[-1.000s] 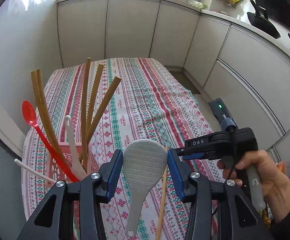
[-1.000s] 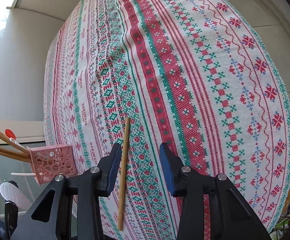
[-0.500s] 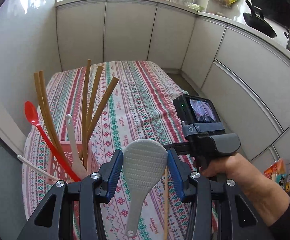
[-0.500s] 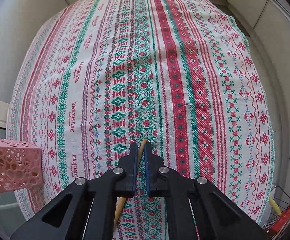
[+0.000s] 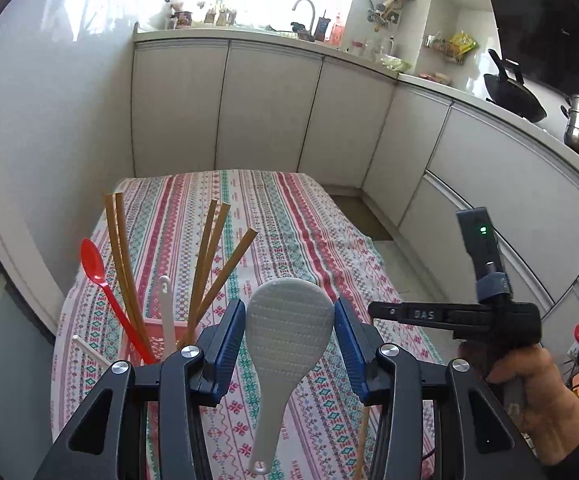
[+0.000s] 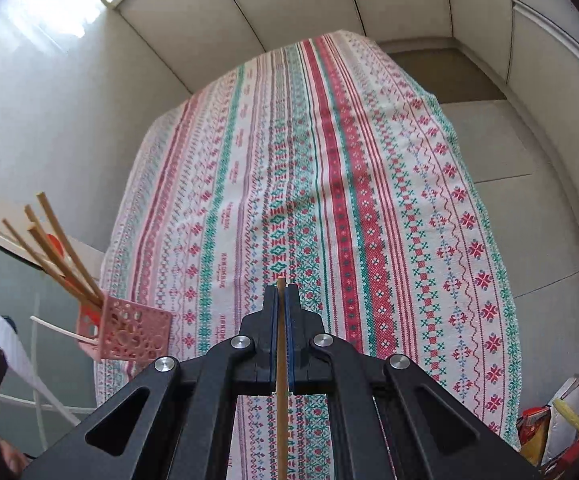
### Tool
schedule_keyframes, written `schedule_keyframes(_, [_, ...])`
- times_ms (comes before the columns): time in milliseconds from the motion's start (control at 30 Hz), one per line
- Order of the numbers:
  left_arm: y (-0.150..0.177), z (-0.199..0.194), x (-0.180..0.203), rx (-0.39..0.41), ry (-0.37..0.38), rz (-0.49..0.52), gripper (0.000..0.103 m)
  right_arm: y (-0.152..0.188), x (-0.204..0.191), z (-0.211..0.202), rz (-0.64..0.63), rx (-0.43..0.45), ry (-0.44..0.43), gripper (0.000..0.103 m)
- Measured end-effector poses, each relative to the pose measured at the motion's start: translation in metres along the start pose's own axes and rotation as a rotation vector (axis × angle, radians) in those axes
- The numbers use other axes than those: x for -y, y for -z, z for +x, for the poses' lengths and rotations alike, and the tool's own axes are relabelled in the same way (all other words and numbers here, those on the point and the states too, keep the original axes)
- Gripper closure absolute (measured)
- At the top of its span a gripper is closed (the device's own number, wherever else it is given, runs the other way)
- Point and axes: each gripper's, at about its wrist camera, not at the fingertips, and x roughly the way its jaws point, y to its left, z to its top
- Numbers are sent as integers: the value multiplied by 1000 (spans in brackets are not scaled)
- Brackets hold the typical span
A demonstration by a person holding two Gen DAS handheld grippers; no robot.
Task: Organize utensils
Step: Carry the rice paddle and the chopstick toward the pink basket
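The right claw (image 6: 281, 294) is clamped on a single wooden chopstick (image 6: 281, 368) — the blue pads meet it on both sides, its tip pokes just past the fingertips, and its shaft runs back between the black arms toward the camera. Below and ahead of this claw lies the desk (image 6: 369, 184) under a cloth striped in red, green and white.

To the left of the right claw, near the desk's edge, stands a pink perforated utensil holder (image 6: 135, 336) with several wooden chopsticks (image 6: 59, 248) fanning out of it and a white stick jutting sideways.

The left claw (image 5: 289, 338) holds a white rice paddle (image 5: 287, 336) between its blue pads, the dimpled head upright between the fingertips and the handle hanging down toward the camera; the pads sit against the head's two edges. Just left of this claw is the same holder, with a red spoon (image 5: 95, 266), a white spoon handle (image 5: 166, 308) and the chopsticks leaning outward. To its right, a hand (image 5: 529, 392) grips the handle of the other gripper, and the held chopstick shows as a thin stick below it.
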Motion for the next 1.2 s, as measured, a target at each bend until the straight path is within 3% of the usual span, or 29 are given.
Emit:
schedule_keyframes(333, [-1,0,1,10,-10,-13,57,3,-18,-65,-70,153,-65,103])
schedule_keyframes(533, [2,12,5,-19,-15,-8,57,2,-15,-66,-89,122,-59,103])
schedule_keyframes(767, [8,27,12,-86,-7,1,57,-8,26,-8,-28,-49,-50,100])
schedule_keyframes(900, [11,34,15,-108,1,17,57,-14,49,40,23,-155,5,77])
schedule_keyframes(1033, [13,40,14,-127,4,10,57,-16,54,82,39,-232,31,77])
schedule_keyframes(1200, [13,40,16,-137,10,27,57,-20,39,114,-17,-256,87,77])
